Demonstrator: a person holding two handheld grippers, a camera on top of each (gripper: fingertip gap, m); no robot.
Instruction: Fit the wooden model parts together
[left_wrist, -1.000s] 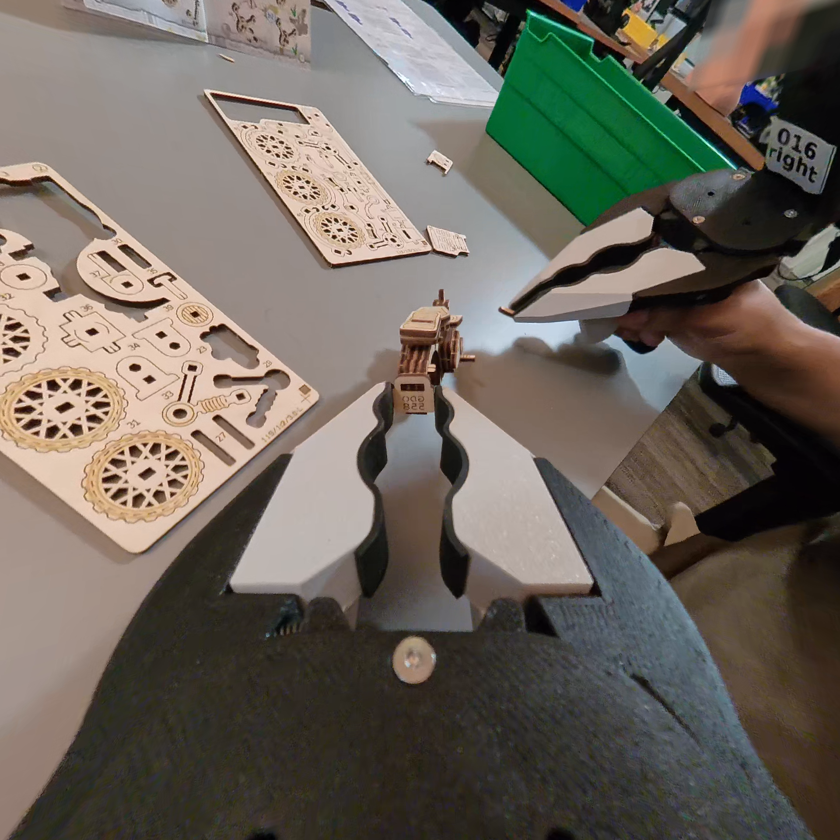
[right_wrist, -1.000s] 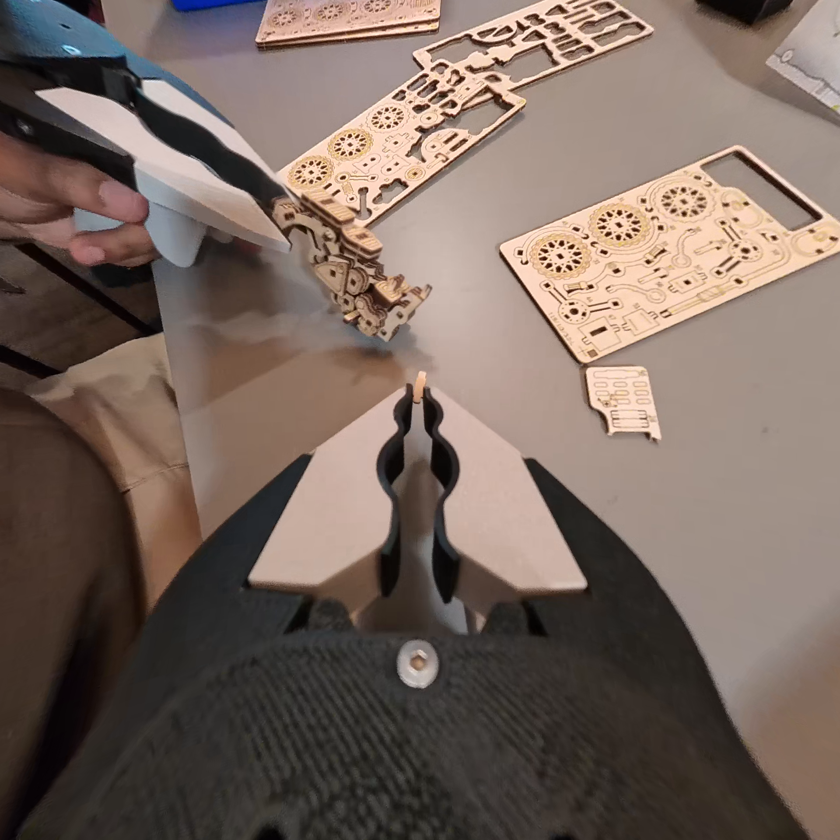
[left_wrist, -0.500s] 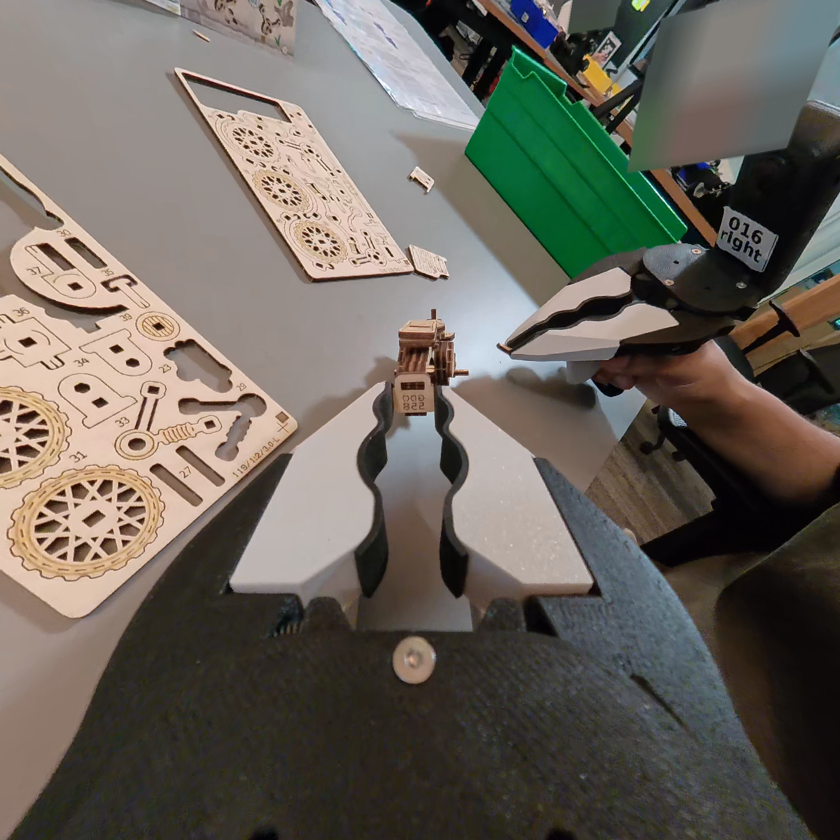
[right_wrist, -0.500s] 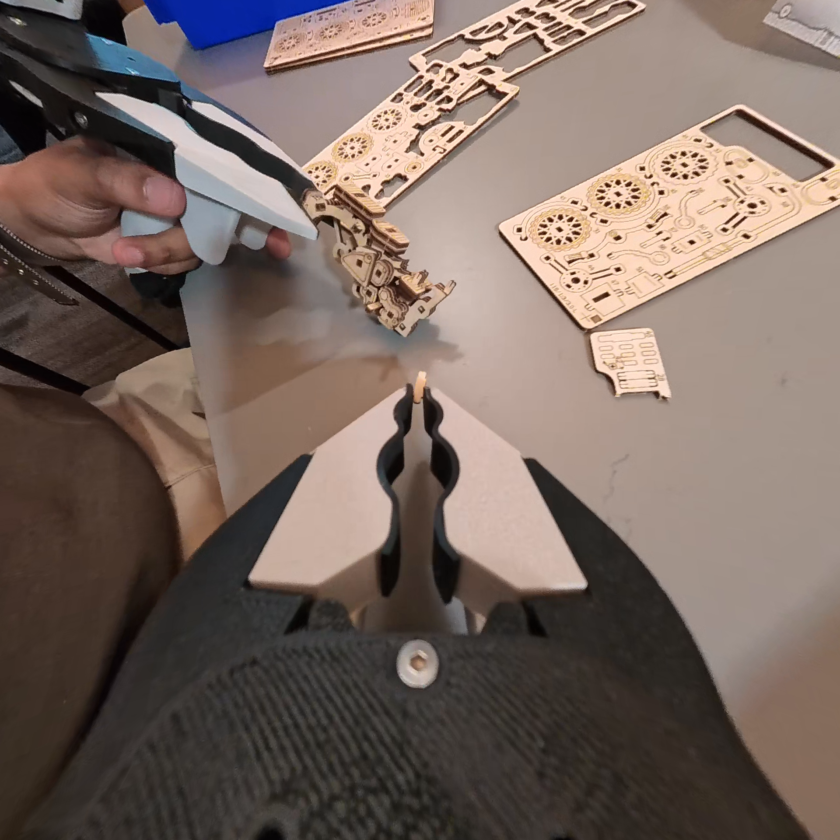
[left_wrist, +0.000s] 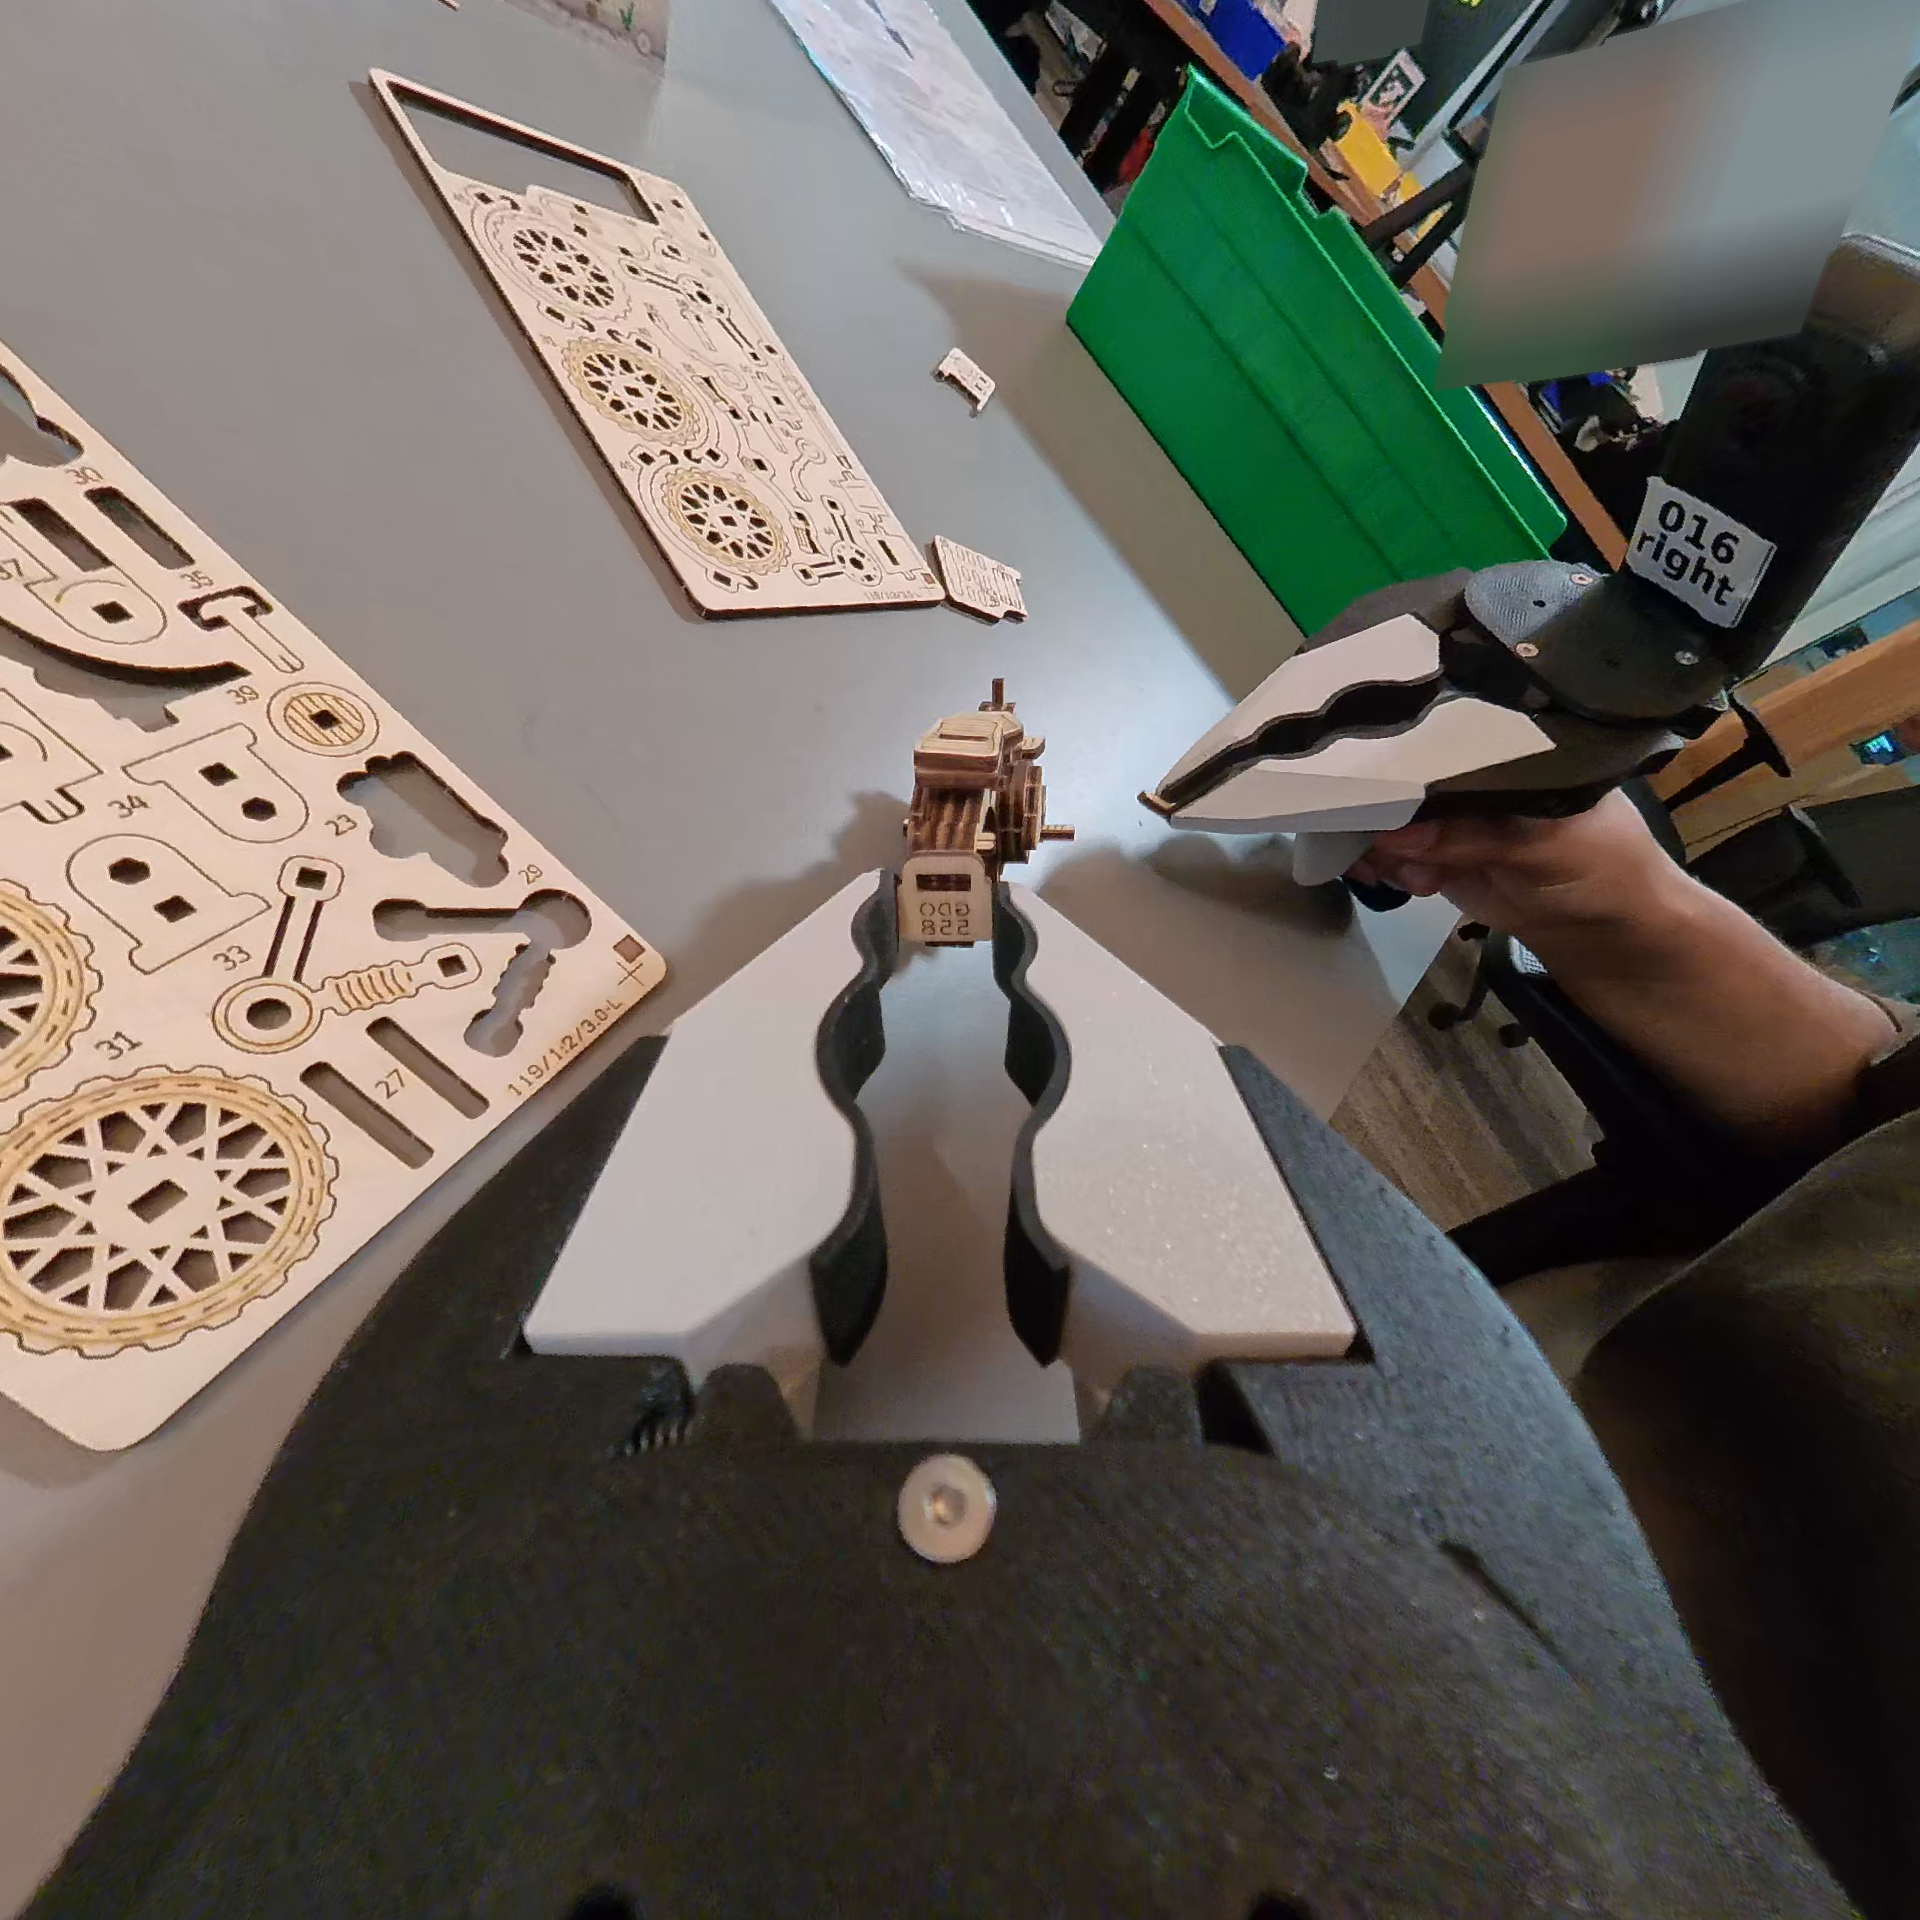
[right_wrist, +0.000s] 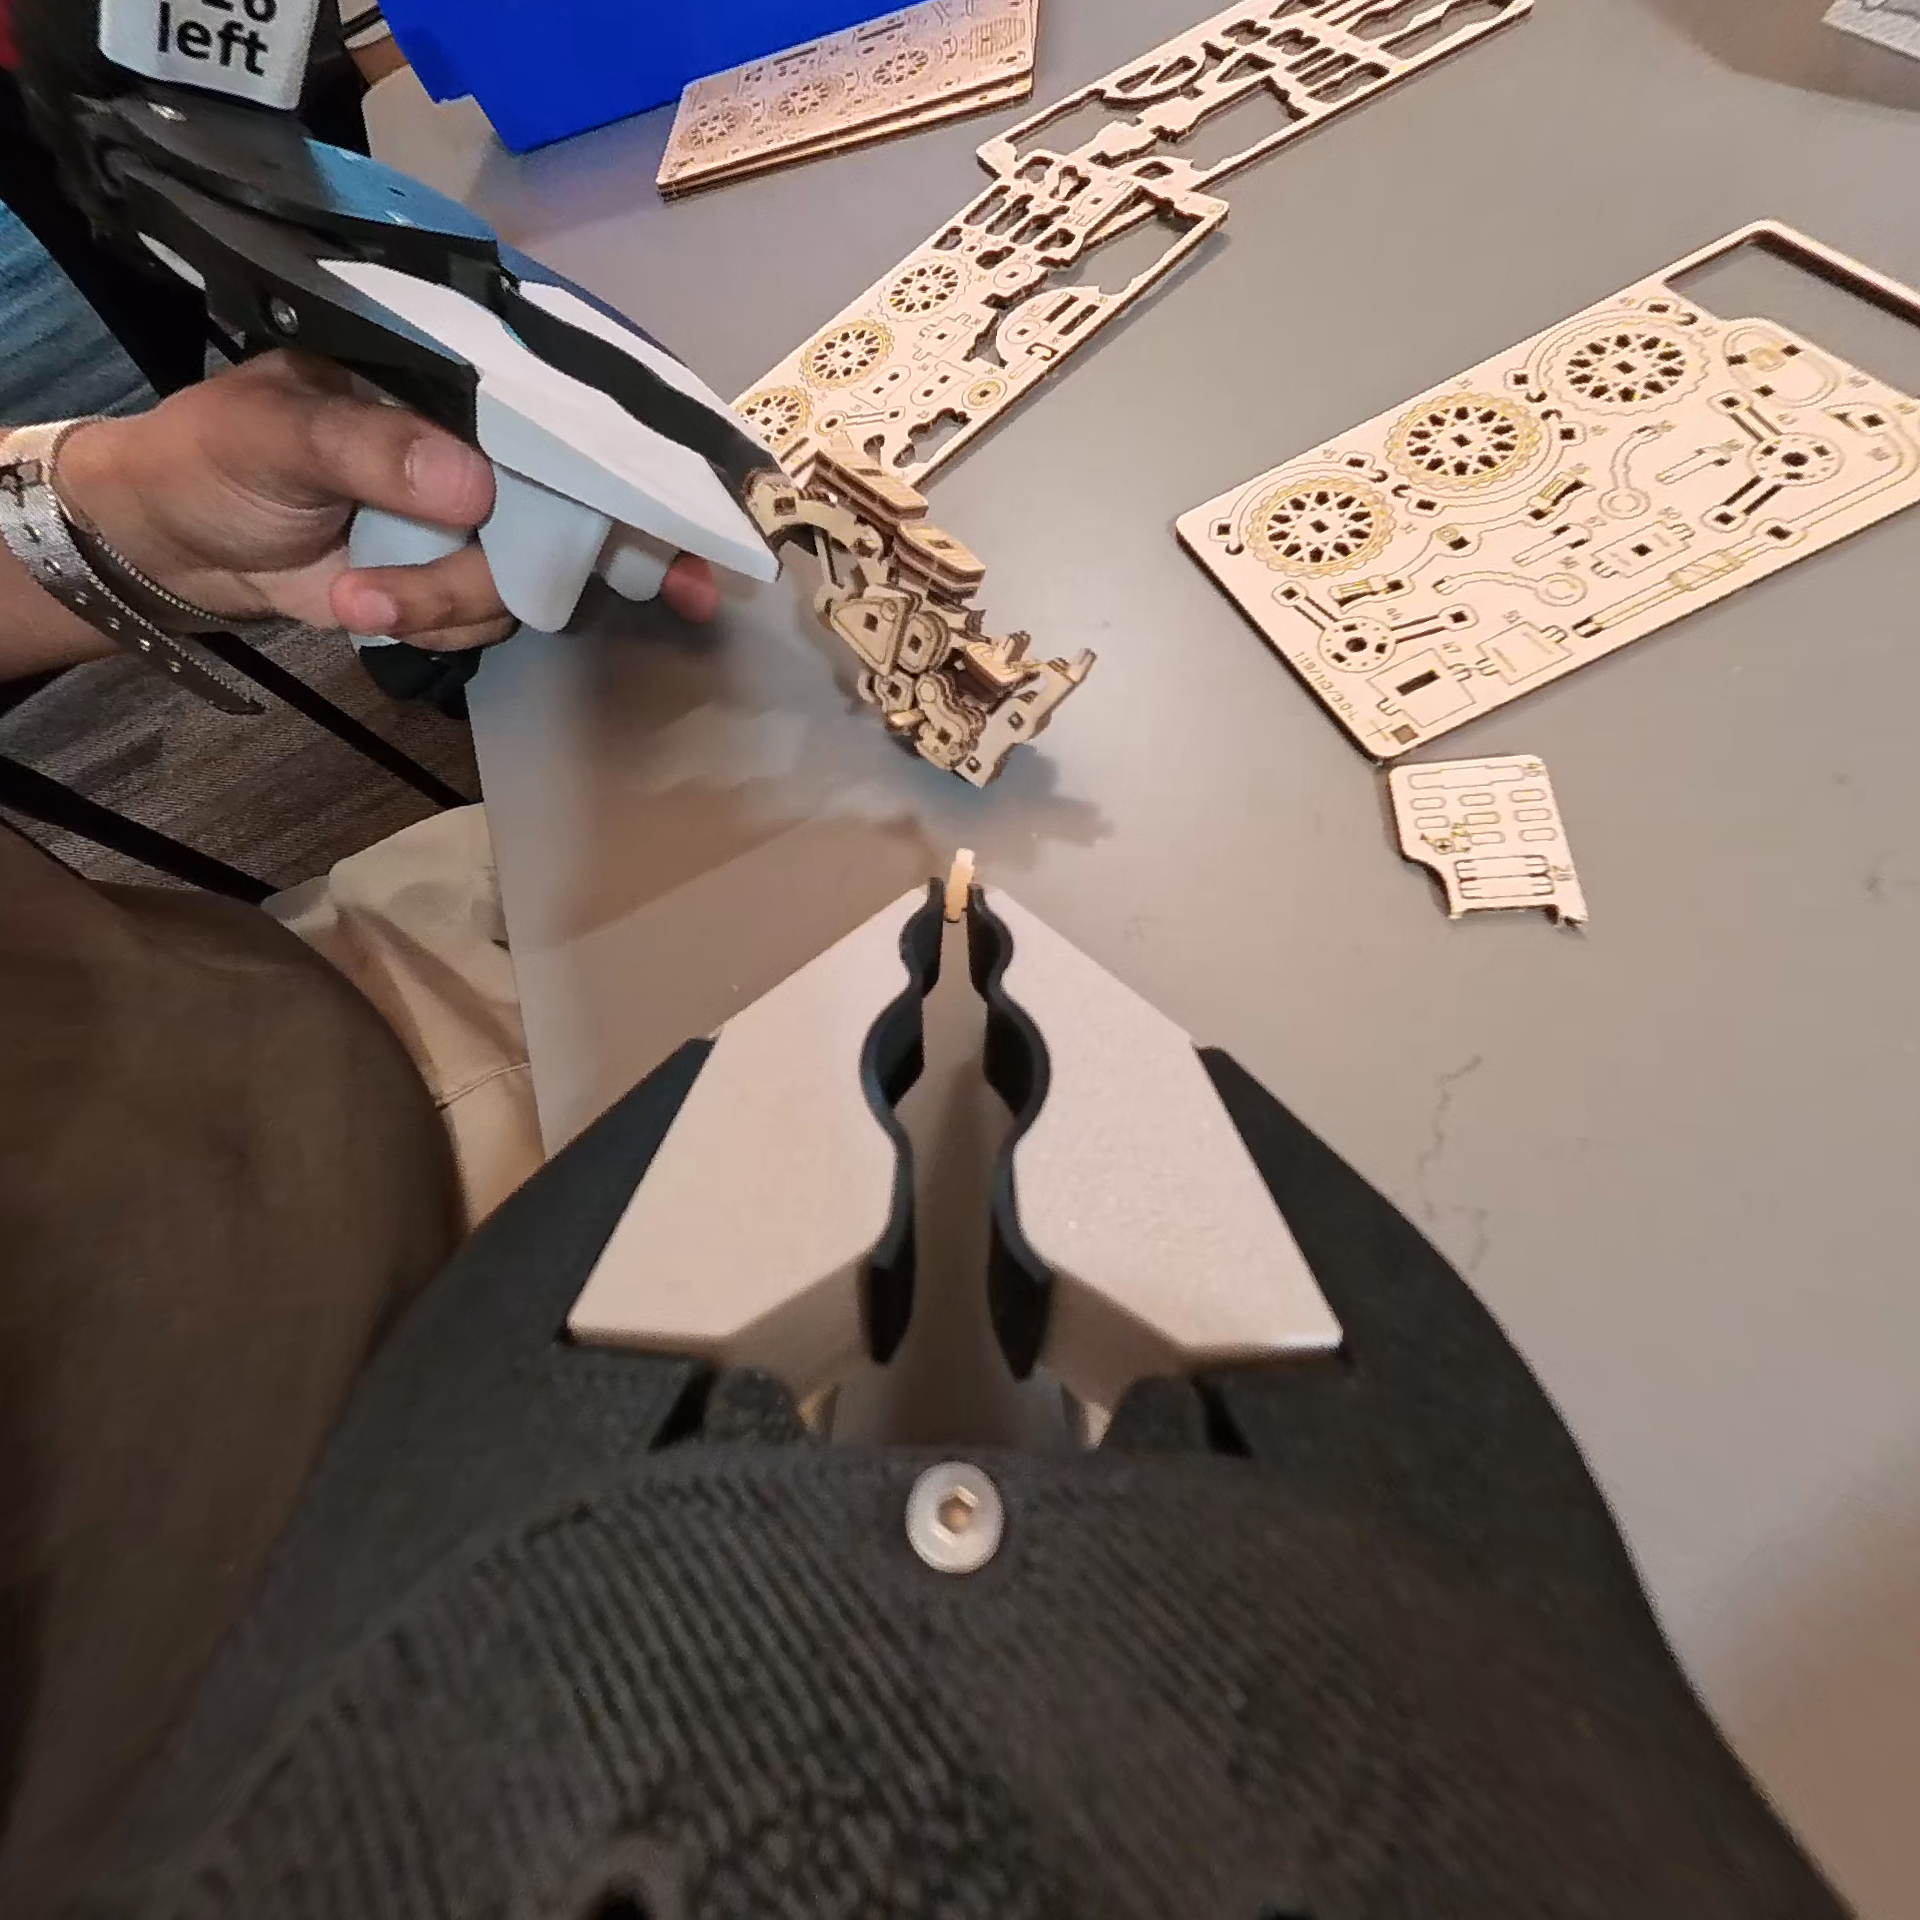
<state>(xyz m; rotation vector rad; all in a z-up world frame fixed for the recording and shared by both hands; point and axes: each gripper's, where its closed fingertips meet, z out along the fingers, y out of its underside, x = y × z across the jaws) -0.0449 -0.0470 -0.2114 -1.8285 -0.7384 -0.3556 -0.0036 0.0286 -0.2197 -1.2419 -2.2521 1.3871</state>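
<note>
My left gripper (left_wrist: 943, 914) is shut on the rear end of a small wooden model (left_wrist: 971, 805) and holds it above the grey table. The model also shows in the right wrist view (right_wrist: 914, 613), hanging from the left gripper (right_wrist: 764, 520) at the upper left. My right gripper (right_wrist: 956, 899) is shut on a tiny wooden part (right_wrist: 960, 871) that sticks out past its tips, just below the model. In the left wrist view the right gripper (left_wrist: 1164, 805) sits to the right of the model, a short gap away.
Laser-cut wooden part sheets lie on the table: one at the left (left_wrist: 208, 883), one further back (left_wrist: 686, 384), and a small cut-off piece (right_wrist: 1486, 847). A green bin (left_wrist: 1299, 343) stands past the table's right edge. A blue bin (right_wrist: 623, 62) and stacked sheets (right_wrist: 852, 104) lie at the back. Left tips to right tips: about 10 cm. About 10 cm separates my right fingertips from the small cut-off piece (right_wrist: 1486, 847). It turns up in the left wrist view (left_wrist: 992, 584) as well.
The right gripper with its tiny part has closed in a little on the model. The left gripper still holds the model and has shifted slightly.
</note>
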